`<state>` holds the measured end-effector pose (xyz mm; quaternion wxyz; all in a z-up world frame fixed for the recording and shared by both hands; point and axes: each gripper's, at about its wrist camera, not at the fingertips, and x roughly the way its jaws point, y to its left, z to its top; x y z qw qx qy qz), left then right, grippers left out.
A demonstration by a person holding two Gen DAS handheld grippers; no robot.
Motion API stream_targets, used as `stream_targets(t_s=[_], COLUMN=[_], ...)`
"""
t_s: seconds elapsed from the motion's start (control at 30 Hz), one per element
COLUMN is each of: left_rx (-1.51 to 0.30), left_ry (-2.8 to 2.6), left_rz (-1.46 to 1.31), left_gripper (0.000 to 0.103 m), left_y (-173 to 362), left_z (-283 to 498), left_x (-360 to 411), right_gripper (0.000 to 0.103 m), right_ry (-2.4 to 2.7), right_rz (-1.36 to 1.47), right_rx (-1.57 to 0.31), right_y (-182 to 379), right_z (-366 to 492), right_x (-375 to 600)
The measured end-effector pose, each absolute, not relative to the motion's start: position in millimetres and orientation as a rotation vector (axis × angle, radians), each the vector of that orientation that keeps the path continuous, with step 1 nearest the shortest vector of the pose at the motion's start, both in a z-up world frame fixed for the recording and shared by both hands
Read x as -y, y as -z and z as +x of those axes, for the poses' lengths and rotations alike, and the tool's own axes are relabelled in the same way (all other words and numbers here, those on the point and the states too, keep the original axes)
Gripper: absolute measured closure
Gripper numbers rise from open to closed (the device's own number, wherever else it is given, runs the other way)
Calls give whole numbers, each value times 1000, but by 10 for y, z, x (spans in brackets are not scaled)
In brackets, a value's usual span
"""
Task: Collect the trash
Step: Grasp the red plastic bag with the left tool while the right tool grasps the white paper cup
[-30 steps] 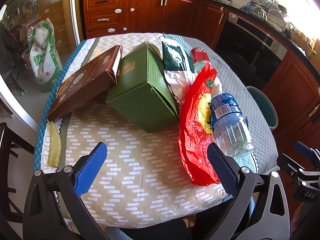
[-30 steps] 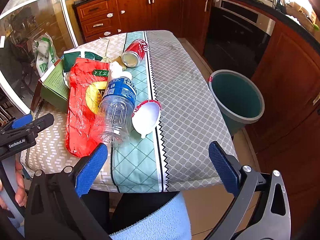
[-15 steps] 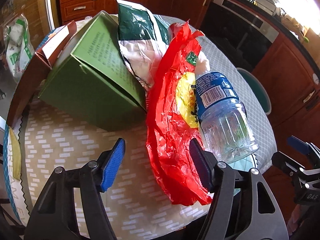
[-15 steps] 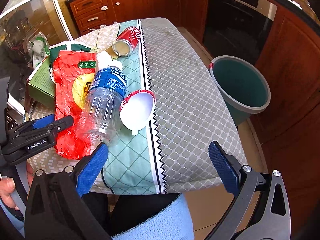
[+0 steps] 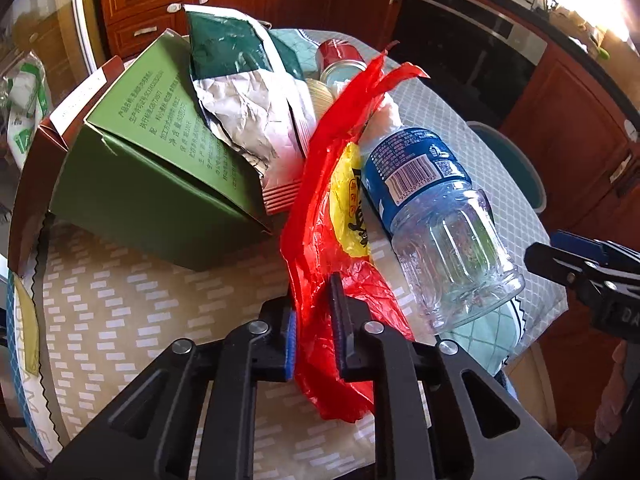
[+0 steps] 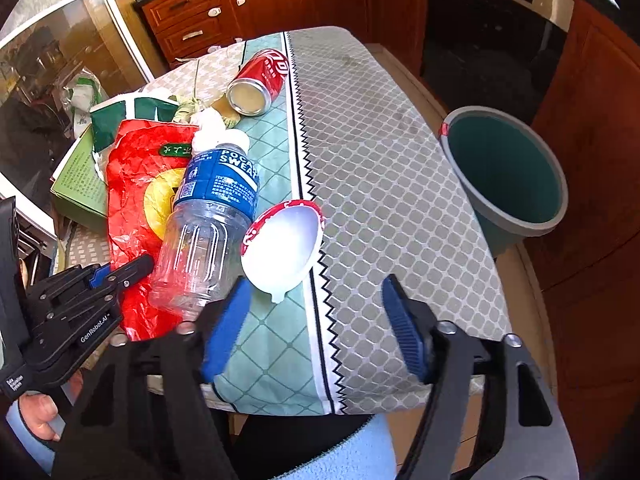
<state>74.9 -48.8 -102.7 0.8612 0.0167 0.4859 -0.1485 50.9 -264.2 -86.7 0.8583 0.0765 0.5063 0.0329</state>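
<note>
My left gripper (image 5: 314,320) is shut on the near edge of a crumpled red plastic wrapper (image 5: 320,208), also seen in the right wrist view (image 6: 132,188). An empty clear bottle (image 5: 436,216) with a blue label lies on the wrapper (image 6: 204,216). My right gripper (image 6: 316,320) is open, just short of a white squashed paper cup (image 6: 282,246) beside the bottle. A red soda can (image 6: 260,80) lies further back. A green bin (image 6: 504,172) stands on the floor right of the table.
A green carton (image 5: 156,168), a brown box (image 5: 36,160) and a green-white crumpled bag (image 5: 248,92) lie left on the table (image 6: 384,184). Wooden cabinets and an oven (image 6: 492,28) stand behind. The table's near edge is right under both grippers.
My left gripper moved forward and right to the red wrapper and closed on its edge. My right gripper moved closer to the cup and narrowed a little, still open.
</note>
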Motion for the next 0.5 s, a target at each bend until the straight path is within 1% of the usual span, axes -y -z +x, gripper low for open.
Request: stream_targets(t_s=[0.03,0.07,0.2,0.33,0.37,0.4,0.47,0.5], left_rx=[-1018,-1018,-1050,-1067,-1071,-1075,-1082,-1085], left_ry=[307,302,308,314,313,310,310,308], left_rz=[42,45,35,26,24,25,22,23], left_gripper=[90,90,90,90,89,88,88,88], left_y=[1015,1001,1031,1041,1046,1044,1043,1041], left_z=[742,737,752,744,748,771,768,757], left_x=[482,465,398,327,322,338,321,315], right_gripper=[49,50,50,50,52,54,66,68], right_ry=[-82,-99,-186,-226,-247,-271,-306,-316], right_rz=[166,158,129,43,33,28,15,10], right_rx=[-1071,-1078,-1105,-1109,-1108,-1103,-1099,-1099], right_y=[883,900,1005,1110,1130,1148,1185,1203], right_z=[520,522,457,445,458,473,518,547], right_x=[2631,2611,2562,2466,2447,2434,2422,2419])
